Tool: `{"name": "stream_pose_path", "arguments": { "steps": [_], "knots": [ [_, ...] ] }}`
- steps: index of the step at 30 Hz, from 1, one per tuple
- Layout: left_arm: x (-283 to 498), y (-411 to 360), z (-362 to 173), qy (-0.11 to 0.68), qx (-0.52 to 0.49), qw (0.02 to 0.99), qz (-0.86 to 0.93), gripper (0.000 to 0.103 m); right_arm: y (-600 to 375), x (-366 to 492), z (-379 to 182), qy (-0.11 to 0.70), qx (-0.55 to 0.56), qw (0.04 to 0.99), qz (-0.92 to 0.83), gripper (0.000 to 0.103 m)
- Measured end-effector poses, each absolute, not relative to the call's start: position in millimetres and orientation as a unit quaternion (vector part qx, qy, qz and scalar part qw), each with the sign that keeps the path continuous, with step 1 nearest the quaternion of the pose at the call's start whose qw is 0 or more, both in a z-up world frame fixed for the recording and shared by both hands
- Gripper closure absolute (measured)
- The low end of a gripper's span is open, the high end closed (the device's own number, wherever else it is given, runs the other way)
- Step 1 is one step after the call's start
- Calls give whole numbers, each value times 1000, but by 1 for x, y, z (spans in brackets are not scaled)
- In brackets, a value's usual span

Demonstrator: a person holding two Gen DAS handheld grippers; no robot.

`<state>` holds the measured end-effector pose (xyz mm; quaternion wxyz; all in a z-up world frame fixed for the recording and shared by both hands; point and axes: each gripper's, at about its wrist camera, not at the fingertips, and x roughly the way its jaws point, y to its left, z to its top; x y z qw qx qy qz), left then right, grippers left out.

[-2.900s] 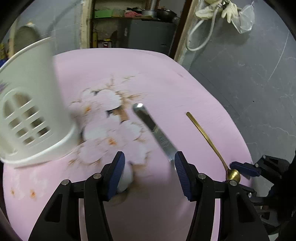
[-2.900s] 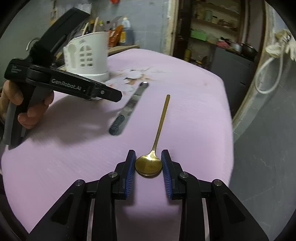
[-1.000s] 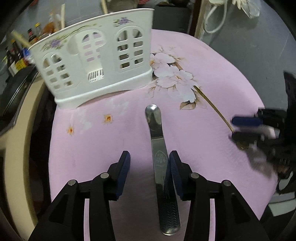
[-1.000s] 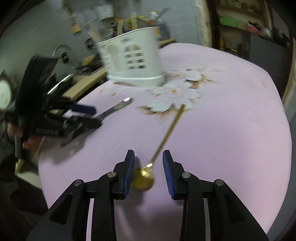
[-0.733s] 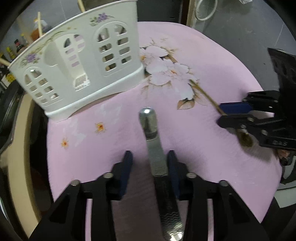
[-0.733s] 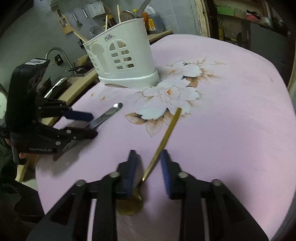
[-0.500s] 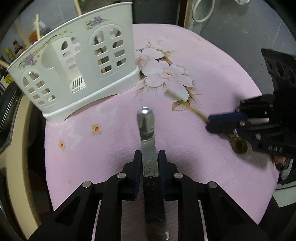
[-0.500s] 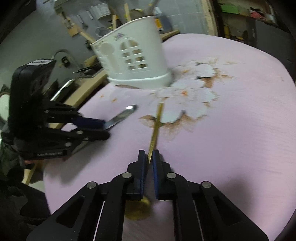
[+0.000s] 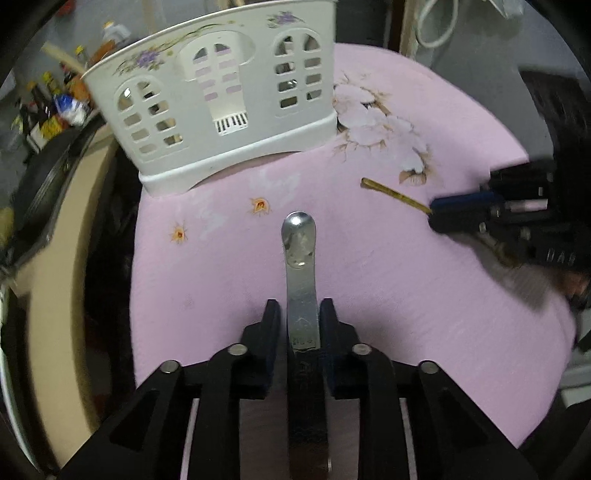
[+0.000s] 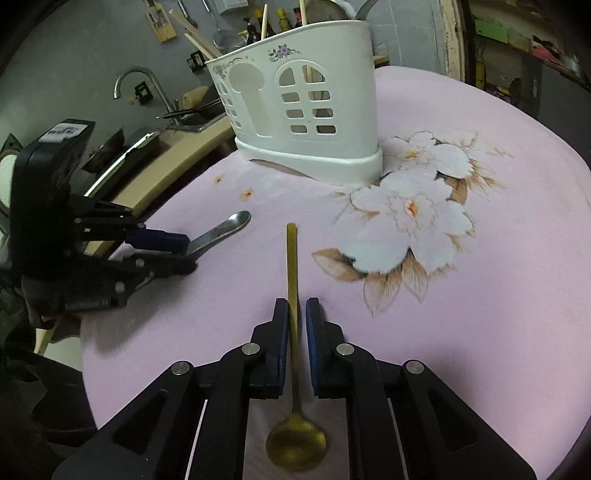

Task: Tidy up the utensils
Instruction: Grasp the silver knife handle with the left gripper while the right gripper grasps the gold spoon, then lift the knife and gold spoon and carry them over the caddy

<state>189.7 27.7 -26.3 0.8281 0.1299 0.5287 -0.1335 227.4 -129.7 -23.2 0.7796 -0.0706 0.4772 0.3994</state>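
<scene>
My left gripper (image 9: pixel 298 314) is shut on a steel knife (image 9: pixel 300 258), its rounded tip pointing at the white utensil caddy (image 9: pixel 221 99). The knife seems lifted a little off the pink cloth. My right gripper (image 10: pixel 296 314) is shut on the stem of a gold spoon (image 10: pixel 292 266), bowl toward the camera, handle end pointing at the caddy (image 10: pixel 303 103). The left gripper and knife (image 10: pixel 221 229) show at left in the right wrist view. The right gripper (image 9: pixel 461 210) with the spoon (image 9: pixel 391 192) shows at right in the left wrist view.
The round table wears a pink flowered cloth (image 10: pixel 480 295). The caddy stands at its far edge and holds chopsticks (image 10: pixel 264 18). A counter with a sink and tap (image 10: pixel 136 81) lies beyond the table's left edge. Bottles (image 9: pixel 51 107) stand behind the caddy.
Both grippers closed: the left on the knife, the right on the spoon's stem. Both utensils now point more toward the caddy and appear raised slightly.
</scene>
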Motion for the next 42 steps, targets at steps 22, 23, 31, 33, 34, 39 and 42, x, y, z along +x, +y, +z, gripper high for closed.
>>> {"name": "stream_pose_path", "arguments": {
  "steps": [22,23,31,33,34,39,42],
  "knots": [
    [163,57,-15,435,5,892,-123,90,-133,220,4,373,-29,834,406,99],
    [159,61,-11,415,-15,902,-120,90,-138,215,7,357,-19,842,405,99],
    [148,60,17,271,-68,956,-85,90,-151,185,37,219,4,895,389,99],
    [151,59,25,250,-76,961,-87,90,-153,182,44,190,12,902,388,99],
    [152,59,31,237,-77,965,-86,90,-152,180,48,174,17,905,388,99],
    [148,64,62,185,-77,977,-76,90,-145,183,71,116,39,913,389,99],
    [153,68,77,159,-80,981,-76,90,-140,189,83,98,45,914,390,99]
  ]
}}
